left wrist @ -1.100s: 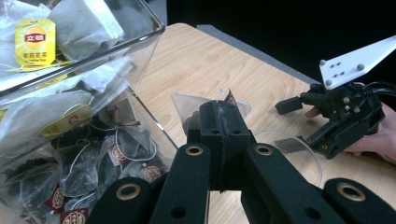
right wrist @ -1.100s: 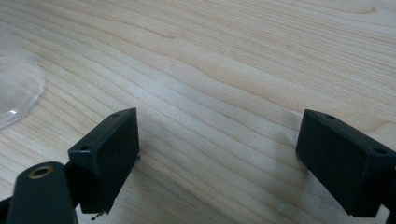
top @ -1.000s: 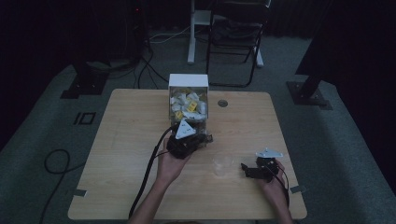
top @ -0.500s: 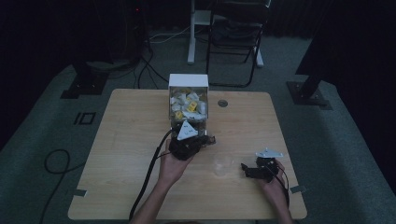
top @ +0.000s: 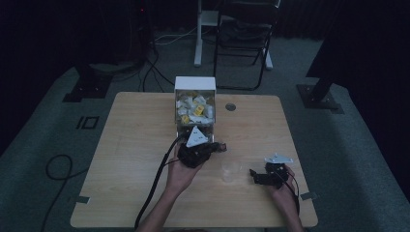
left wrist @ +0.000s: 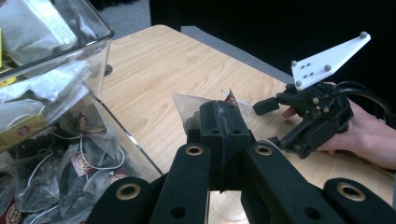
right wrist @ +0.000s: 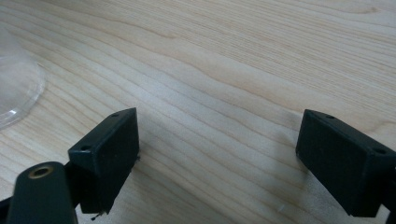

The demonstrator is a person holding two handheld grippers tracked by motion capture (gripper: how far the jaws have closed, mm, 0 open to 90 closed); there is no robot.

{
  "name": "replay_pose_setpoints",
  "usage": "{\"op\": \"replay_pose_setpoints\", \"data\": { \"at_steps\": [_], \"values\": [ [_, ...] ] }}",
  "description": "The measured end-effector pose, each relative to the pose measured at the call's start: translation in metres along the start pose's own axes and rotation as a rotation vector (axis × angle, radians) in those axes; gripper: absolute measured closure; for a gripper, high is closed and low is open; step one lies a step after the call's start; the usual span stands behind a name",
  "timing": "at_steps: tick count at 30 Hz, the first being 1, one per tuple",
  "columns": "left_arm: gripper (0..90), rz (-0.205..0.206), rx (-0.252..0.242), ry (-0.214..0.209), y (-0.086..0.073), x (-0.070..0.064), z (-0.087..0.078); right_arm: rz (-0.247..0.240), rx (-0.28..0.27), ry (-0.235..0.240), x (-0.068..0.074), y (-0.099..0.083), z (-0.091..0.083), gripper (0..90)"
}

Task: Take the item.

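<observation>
— Wooden bench [top: 130,145], clear box [top: 194,104] full of tea bags at the back?
— Yes. Left hand-held gripper [left wrist: 219,122] pinched tight on one tea bag [left wrist: 187,106], just beside the box.
— And the right hand-held gripper [right wrist: 217,158]?
— Wide, nothing inside, low over bare wood. Clear cup [top: 231,170] between the two.

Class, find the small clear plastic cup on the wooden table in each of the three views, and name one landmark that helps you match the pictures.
High view: the clear plastic cup stands right of centre, between the two hands.
Left gripper view: its rim peeks out at the bottom edge, beneath the shut jaws.
Right gripper view: its curved edge sits at the far left.
Shared landmark: the light wooden table.
</observation>
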State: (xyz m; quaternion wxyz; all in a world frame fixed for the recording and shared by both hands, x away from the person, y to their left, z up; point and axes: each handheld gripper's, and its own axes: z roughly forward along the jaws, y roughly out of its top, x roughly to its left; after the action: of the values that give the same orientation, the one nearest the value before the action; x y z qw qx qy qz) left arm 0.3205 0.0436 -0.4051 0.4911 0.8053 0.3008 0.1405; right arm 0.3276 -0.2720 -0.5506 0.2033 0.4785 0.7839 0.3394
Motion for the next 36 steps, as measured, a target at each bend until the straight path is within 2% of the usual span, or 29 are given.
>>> {"op": "replay_pose_setpoints", "data": {
  "at_steps": [25,36],
  "values": [
    [90.0,0.008,-0.010,-0.036,0.000,-0.014,0.004,0.000,0.000,-0.001,0.000,0.000,0.000,13.0],
    [90.0,0.014,0.001,-0.048,-0.003,-0.019,0.007,0.000,0.000,0.000,0.000,0.000,0.000,13.0]
  ]
}}
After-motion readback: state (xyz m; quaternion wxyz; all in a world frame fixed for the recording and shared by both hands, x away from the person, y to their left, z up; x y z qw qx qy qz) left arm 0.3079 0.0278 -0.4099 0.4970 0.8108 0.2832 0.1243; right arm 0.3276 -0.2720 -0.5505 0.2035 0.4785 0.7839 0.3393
